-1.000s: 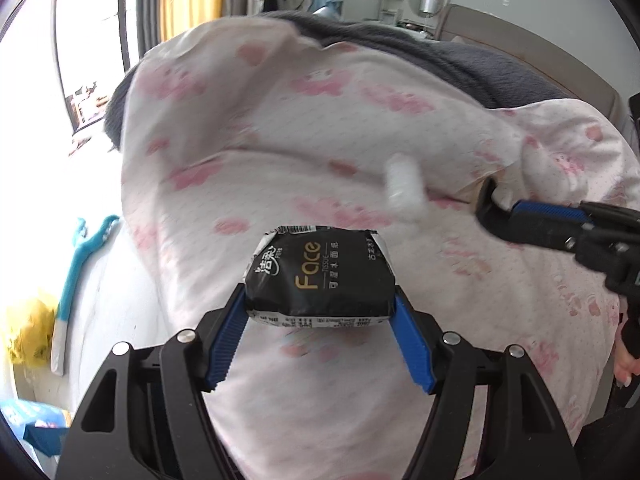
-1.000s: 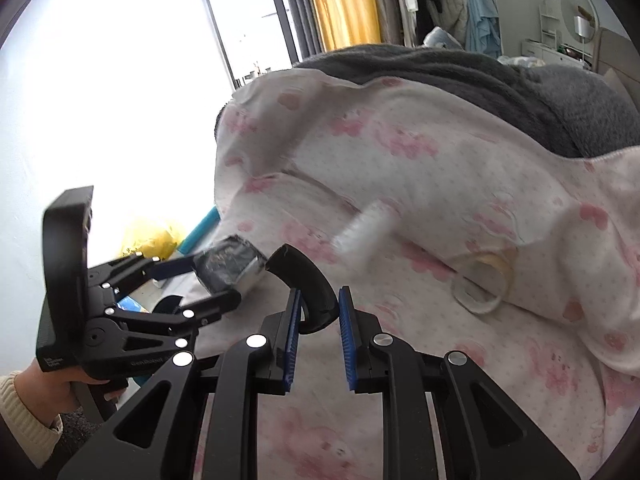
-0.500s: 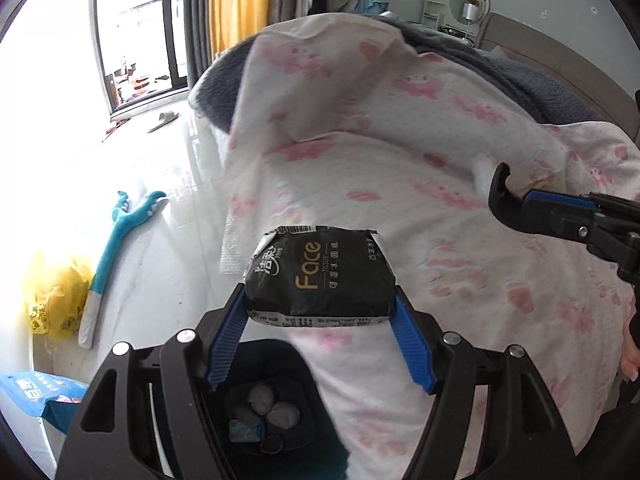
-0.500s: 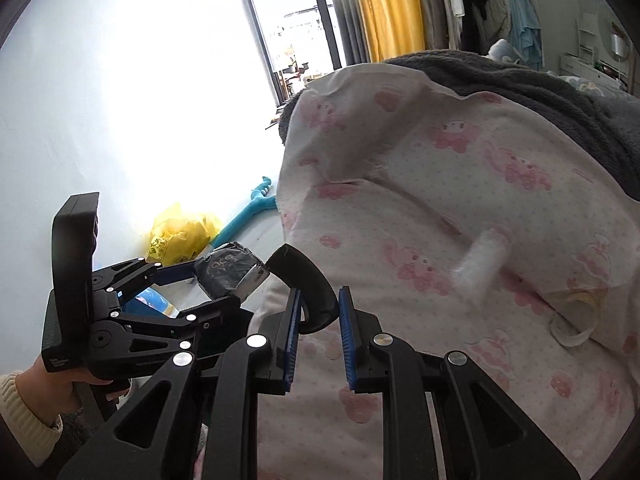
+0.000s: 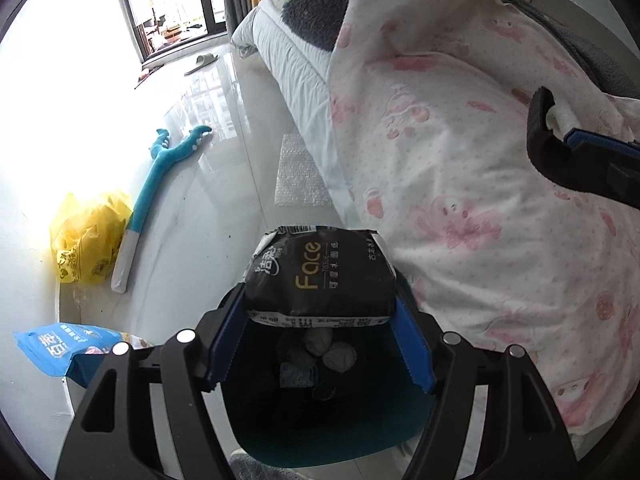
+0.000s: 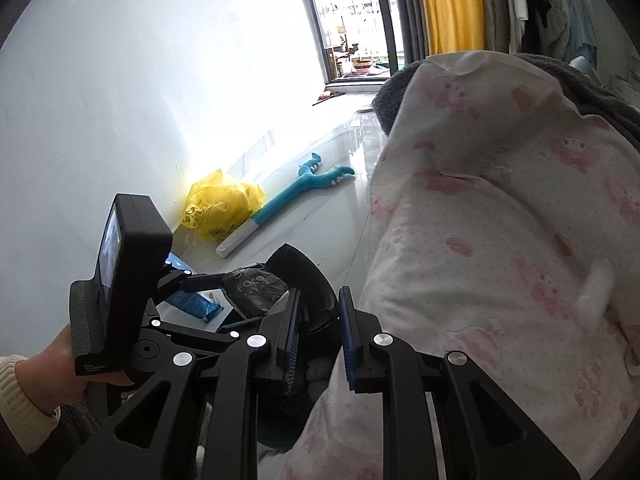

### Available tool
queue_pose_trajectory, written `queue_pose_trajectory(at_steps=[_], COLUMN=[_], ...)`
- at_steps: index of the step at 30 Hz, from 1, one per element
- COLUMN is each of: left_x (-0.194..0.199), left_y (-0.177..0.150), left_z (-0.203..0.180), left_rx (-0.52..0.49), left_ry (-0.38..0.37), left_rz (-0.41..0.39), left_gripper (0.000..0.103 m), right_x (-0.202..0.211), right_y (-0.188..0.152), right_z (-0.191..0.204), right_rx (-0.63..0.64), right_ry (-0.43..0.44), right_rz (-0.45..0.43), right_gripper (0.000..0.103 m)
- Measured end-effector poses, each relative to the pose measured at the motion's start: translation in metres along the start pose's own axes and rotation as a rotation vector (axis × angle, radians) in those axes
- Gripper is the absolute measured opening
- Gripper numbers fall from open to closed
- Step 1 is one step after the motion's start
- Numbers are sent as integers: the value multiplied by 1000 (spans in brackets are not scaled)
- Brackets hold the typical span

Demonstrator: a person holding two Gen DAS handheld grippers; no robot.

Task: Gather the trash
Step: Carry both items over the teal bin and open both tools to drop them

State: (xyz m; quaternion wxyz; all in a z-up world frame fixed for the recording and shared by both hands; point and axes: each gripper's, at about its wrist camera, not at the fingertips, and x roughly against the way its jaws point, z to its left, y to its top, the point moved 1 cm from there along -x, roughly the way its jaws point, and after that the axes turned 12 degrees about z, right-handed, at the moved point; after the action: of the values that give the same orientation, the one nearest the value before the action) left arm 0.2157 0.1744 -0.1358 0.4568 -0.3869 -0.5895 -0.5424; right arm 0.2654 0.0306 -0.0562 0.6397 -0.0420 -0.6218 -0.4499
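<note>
Left hand-held gripper (image 5: pixel 320 312), seen from its own wrist camera: partly spread and clamped on a black tissue pack (image 5: pixel 320 276) printed "Face", blue pads (image 5: pixel 226 340) pressed against both short ends. Held right above a dark bin (image 5: pixel 332 420) with a teal inner wall, at the foot of the bed (image 5: pixel 292 64); crumpled white wads (image 5: pixel 332 350) lying at the bin's bottom, directly below the pack. Pink-patterned quilt (image 5: pixel 460 160) draped over the bed's side, just right of the bin. On the glossy floor (image 5: pixel 224 168) left of the bin: a yellow plastic bag (image 5: pixel 86 236), a teal long-handled plush (image 5: pixel 160 176), a blue packet (image 5: pixel 64 350). Right hand-held gripper's black curved tip poking in from the right edge, over the quilt, with a white roll (image 5: pixel 562 114) just behind it. Right hand-held gripper (image 6: pixel 319 332), from its own camera: blue pads brought close together, narrow gap, nothing between them. Left hand-held gripper (image 6: pixel 256 292) visible left of it, gripped by a hand (image 6: pixel 60 364) in a cream sleeve, with the tissue pack (image 6: pixel 254 290) pinched at its tip. Same bag (image 6: pixel 218 208) and plush (image 6: pixel 292 192) on the floor beyond. White roll (image 6: pixel 596 288) resting on the quilt (image 6: pixel 500 220), well to the right of the pads.
</note>
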Motion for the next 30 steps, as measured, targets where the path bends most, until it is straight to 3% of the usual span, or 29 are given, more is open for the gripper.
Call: queue_pose_trajectory(at_steps=[8,15,20,30], left_x=[-16,-16,-5,36], left_y=[-22,-34,-39,-43], left_z=[34,55,75,105], left_rx=[41,57,91,145], left_ry=[-19,-51,-51,-60], left_rz=[108,124,76,-95], left_gripper=[73,80,82,84], right_x=[-38,-73,-94,-143], right_y=[11,16,17,4], right_z=[32,46,57,74], right_rx=[34,36,41,65], right_ry=[34,60,59,26], right_rz=[63,127,175,307], right_gripper=[19,19,19,19])
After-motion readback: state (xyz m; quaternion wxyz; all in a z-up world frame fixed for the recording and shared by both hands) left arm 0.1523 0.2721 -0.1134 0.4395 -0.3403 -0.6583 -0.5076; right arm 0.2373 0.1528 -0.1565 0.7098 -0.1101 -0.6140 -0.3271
